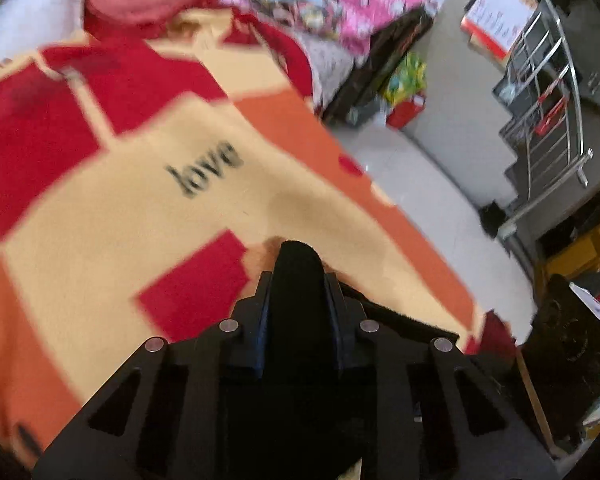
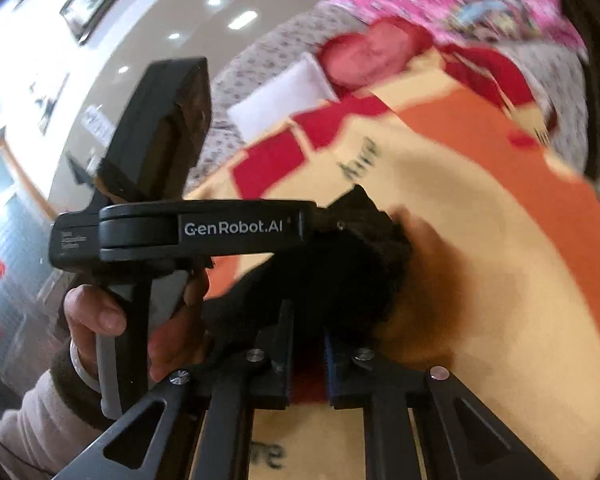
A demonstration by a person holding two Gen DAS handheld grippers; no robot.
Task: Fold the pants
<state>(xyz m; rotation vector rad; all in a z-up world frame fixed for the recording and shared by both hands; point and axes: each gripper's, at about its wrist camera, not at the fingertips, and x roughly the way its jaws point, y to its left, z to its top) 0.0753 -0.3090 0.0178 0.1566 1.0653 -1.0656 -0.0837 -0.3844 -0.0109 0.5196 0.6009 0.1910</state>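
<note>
Matt black cloth pants [image 1: 298, 280] lie on a soft, fuzzy blanket [image 1: 100, 220] beside a glossy metal railing [image 1: 556, 92].

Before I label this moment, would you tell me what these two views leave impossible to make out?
- Pants: in the left wrist view only a black fold shows between the left gripper fingers; the rest is hidden by the gripper body.
- Pants' shape and fold stage: in the right wrist view, a blurred black bunch ahead of the right gripper.
- Blanket lettering: motion-blurred in the right wrist view.
- Blanket's near edge: cut off.

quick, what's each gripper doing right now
Left gripper: closed on black fabric pants.
Right gripper: closed on the same pants.
</note>
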